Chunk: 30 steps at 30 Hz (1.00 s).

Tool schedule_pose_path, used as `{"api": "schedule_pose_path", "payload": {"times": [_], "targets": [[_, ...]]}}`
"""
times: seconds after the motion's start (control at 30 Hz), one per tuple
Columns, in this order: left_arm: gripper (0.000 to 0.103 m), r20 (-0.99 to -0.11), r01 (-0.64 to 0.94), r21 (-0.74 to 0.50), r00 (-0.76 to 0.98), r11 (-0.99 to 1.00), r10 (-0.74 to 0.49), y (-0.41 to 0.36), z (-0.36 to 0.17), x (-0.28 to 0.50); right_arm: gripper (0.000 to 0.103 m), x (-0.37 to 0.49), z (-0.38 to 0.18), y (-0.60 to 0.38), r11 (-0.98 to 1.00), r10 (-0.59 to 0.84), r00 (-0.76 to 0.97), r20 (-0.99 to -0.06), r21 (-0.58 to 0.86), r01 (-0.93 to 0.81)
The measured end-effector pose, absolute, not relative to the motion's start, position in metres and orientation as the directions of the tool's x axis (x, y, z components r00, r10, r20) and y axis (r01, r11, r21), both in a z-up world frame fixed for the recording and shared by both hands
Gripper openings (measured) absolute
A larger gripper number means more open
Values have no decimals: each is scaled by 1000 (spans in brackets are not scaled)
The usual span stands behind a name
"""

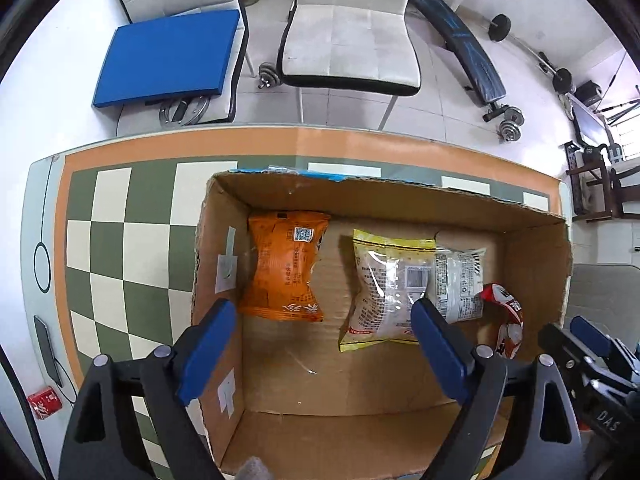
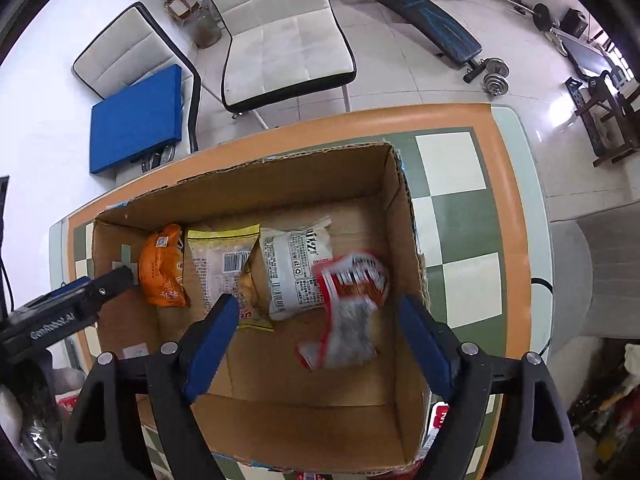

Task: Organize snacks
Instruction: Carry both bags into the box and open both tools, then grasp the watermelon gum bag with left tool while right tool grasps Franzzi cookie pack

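An open cardboard box (image 1: 224, 216) (image 2: 400, 216) stands on the checkered table. On its floor lie an orange packet (image 1: 284, 268) (image 2: 162, 268), a clear packet with yellow edges (image 1: 384, 284) (image 2: 220, 260) and a white packet (image 1: 460, 280) (image 2: 296, 264). My left gripper (image 1: 322, 312) hangs over the box, open, its pads clear of the orange packet. My right gripper (image 2: 319, 302) is open too. A blurred red-and-white packet (image 2: 348, 308) (image 1: 506, 320) is loose below and between its fingers, touching neither pad. Each gripper shows at the edge of the other's view.
The table (image 1: 120, 240) has an orange border. A red can (image 1: 44, 402) and a dark phone (image 1: 48, 348) lie near its left edge. Two white chairs (image 1: 348, 40), a blue cushion (image 1: 168, 56), a weight bench (image 1: 464, 48) and dumbbells stand beyond the table.
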<state>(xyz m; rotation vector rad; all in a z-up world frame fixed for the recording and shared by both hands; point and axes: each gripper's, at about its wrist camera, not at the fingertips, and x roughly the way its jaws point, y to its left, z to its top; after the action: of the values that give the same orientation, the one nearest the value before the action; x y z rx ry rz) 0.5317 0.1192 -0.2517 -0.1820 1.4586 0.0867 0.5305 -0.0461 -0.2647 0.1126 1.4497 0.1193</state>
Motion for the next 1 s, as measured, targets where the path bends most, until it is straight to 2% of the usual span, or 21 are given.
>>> {"api": "schedule_pose_path", "payload": {"times": [0.2, 0.43, 0.7, 0.87, 1.0], "targets": [[90, -988, -146, -89, 137, 985, -69, 115, -236, 516, 90, 519, -260, -39, 985, 172, 109, -979, 169, -39], [90, -977, -103, -47, 213, 994, -24, 106, -206, 482, 95, 490, -253, -31, 977, 211, 127, -969, 205, -63], [90, -963, -106, -75, 265, 992, -44, 109, -184, 426, 96, 441, -234, -26, 958, 280, 149, -948, 265, -110], [90, -957, -158, -39, 290, 987, 9, 116, -187, 366, 96, 390, -235, -34, 946, 317, 125, -940, 304, -114], [90, -974, -226, -46, 227, 973, 7, 122, -216, 325, 96, 354, -256, -54, 953, 301, 103, -948, 297, -57]]}}
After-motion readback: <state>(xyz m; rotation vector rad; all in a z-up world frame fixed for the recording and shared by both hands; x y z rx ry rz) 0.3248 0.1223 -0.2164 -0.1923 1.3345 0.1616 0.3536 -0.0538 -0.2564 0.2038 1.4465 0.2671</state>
